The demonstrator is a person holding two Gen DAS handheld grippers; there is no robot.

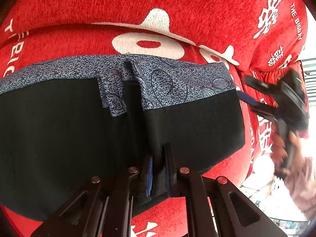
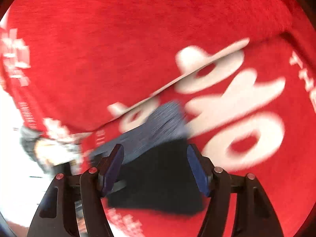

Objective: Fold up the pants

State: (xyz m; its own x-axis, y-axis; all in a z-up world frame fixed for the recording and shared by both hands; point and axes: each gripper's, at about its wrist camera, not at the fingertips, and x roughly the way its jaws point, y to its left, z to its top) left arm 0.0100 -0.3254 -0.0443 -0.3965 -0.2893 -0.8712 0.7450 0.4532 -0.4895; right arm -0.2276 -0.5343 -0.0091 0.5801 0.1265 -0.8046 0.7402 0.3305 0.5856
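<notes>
Closest in, the left gripper (image 1: 159,169) is clenched on the pants (image 1: 59,138), its blue-padded fingers (image 1: 149,174) pressed tight on a ridge of the black cloth at the garment's near edge. The pants lie spread over the red cover (image 1: 177,4), a plush fabric printed with white shapes and lettering; what is underneath it cannot be told. Just past the grip, the black fabric runs out to both sides, and beyond that comes the patterned blue-grey band (image 1: 173,81), creased where one layer overlaps another. Off the right end of the pants, the right gripper (image 1: 254,102) hangs in the air, clear of the cloth, with the person's hand (image 1: 284,150) blurred behind it.

From the right wrist view everything smears with motion. The right gripper (image 2: 156,169) has its fingers (image 2: 197,173) released, wide apart and holding nothing. The pants (image 2: 158,181) lie below and between them on the red cover (image 2: 118,39), black part nearest, blue-grey band beyond.
</notes>
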